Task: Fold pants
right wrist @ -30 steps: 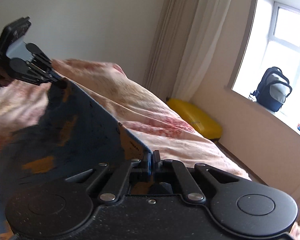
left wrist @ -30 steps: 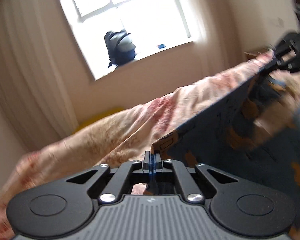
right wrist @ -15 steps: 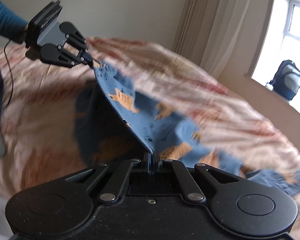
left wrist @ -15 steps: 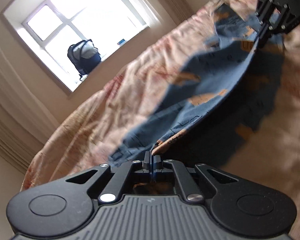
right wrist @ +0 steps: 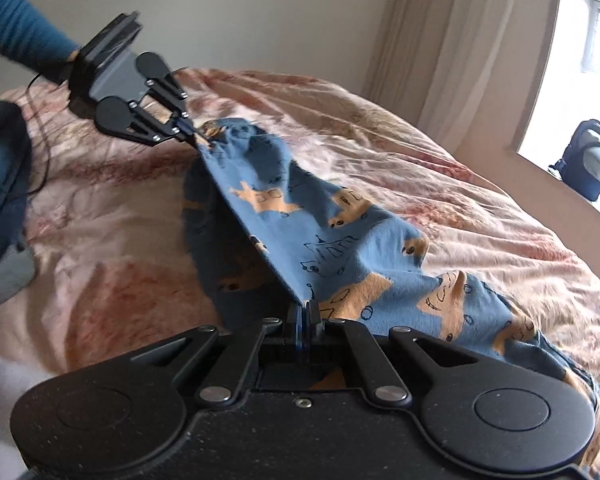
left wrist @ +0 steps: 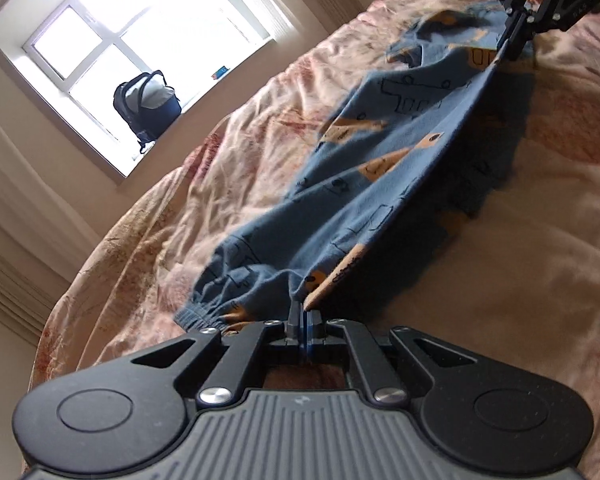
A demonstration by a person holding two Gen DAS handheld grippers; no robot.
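Blue pants (left wrist: 380,184) with orange prints hang stretched in a taut line between my two grippers, just above a pink floral quilt (left wrist: 228,168). My left gripper (left wrist: 300,312) is shut on the fabric edge beside an elastic cuff (left wrist: 204,312). In the right wrist view it appears at the upper left as the left gripper (right wrist: 198,138), held by a blue-sleeved arm (right wrist: 16,32). My right gripper (right wrist: 302,308) is shut on the other end of the pants (right wrist: 340,232); the left wrist view shows this right gripper (left wrist: 516,48) at the top right. Loose fabric drapes onto the quilt (right wrist: 480,208).
A dark backpack (left wrist: 148,104) stands on the window sill, also visible as the backpack (right wrist: 588,164) at the right. A heap of dark blue and grey clothes (right wrist: 0,200) lies at the quilt's left edge. A thin cable (right wrist: 40,160) trails from the left gripper. Curtains (right wrist: 460,40) hang behind the bed.
Both grippers have come down toward the bed with the pants still held. The fabric, earlier lifted in the air, now drapes onto the quilt; little moved in the last half second.
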